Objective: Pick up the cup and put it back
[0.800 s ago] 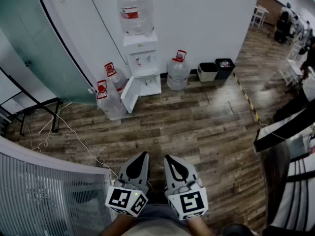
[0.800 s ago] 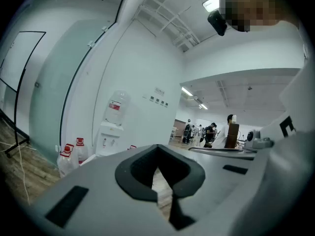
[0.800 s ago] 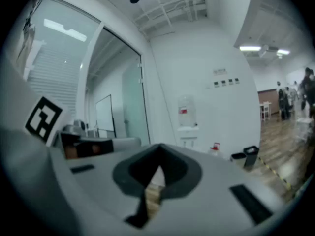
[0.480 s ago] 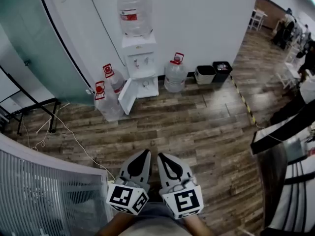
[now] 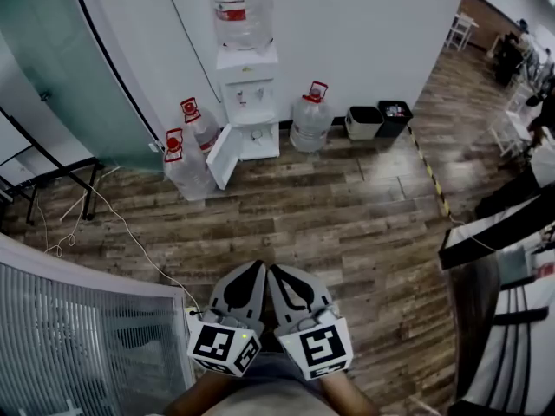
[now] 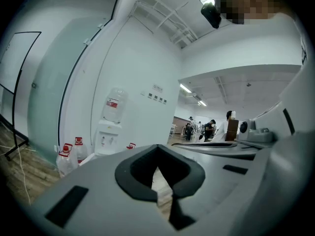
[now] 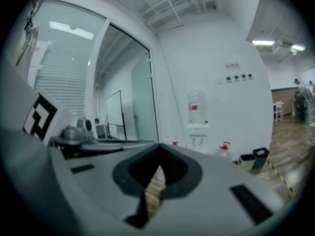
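**Head view.** The left gripper (image 5: 253,272) and right gripper (image 5: 276,274) are held side by side near the bottom edge, over the plank floor (image 5: 347,206). Their tips are almost touching each other, and their marker cubes (image 5: 224,347) are nearest the person. Each pair of jaws is closed with nothing between them. Well ahead, a water dispenser (image 5: 250,102) stands on the floor against the white wall, with a large bottle (image 5: 243,7) on top. Its lower door (image 5: 224,154) is swung open. Two red-capped water bottles (image 5: 186,167) stand on the floor just to its left and one (image 5: 310,118) just to its right. Further right along the wall's foot are a pale bin (image 5: 364,123) and a black bin (image 5: 395,118). The cup cannot be made out, because the dispenser's open compartment is too small to read.

**Left gripper view.** The jaws meet at their tips and hold nothing, and only floor shows through the slit. Beyond them are the dispenser (image 6: 109,136) and the red-capped bottles (image 6: 71,151). People (image 6: 211,127) stand far off.

**Right gripper view.** The jaws are pressed together and empty. The dispenser (image 7: 198,127), one red-capped bottle (image 7: 224,150) and the bins (image 7: 260,154) lie ahead along the wall.
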A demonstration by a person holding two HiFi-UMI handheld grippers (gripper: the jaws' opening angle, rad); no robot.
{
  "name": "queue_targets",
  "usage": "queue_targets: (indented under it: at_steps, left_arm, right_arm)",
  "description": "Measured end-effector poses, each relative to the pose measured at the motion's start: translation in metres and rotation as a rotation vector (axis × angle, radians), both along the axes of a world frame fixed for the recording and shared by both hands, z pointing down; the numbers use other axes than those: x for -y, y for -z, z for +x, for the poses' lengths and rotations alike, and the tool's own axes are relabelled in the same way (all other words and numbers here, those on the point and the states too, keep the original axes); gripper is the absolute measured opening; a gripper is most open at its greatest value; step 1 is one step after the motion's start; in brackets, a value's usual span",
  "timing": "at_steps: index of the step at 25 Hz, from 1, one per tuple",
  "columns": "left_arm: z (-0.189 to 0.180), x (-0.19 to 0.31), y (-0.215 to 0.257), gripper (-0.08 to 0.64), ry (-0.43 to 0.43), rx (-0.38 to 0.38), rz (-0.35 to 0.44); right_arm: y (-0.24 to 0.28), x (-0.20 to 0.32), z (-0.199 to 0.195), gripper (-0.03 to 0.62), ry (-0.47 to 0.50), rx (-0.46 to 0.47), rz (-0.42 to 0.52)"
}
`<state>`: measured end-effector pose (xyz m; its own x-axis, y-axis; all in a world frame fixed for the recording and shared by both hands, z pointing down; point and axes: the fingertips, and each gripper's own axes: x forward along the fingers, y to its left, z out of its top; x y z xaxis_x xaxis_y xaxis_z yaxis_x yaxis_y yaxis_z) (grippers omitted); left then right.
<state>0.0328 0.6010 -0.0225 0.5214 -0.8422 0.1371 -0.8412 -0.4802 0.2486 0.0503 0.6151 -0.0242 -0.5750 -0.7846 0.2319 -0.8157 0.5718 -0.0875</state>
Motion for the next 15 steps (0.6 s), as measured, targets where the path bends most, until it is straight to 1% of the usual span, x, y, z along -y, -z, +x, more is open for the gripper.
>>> queue_targets:
  at_steps: [4, 9, 15]
  left_arm:
    - [-0.005, 0.016, -0.004, 0.005, 0.002, 0.001, 0.002]
    - [-0.009, 0.046, -0.012, 0.005, -0.012, -0.017, -0.028]
    - [-0.031, 0.096, -0.02, 0.005, -0.002, -0.031, -0.048]
  right_arm:
    - [-0.005, 0.017, -0.006, 0.023, 0.002, -0.013, -0.002]
    - [-0.012, 0.046, -0.01, 0.023, -0.002, -0.025, -0.031]
    - [-0.019, 0.096, -0.032, 0.023, 0.015, -0.04, -0.044]
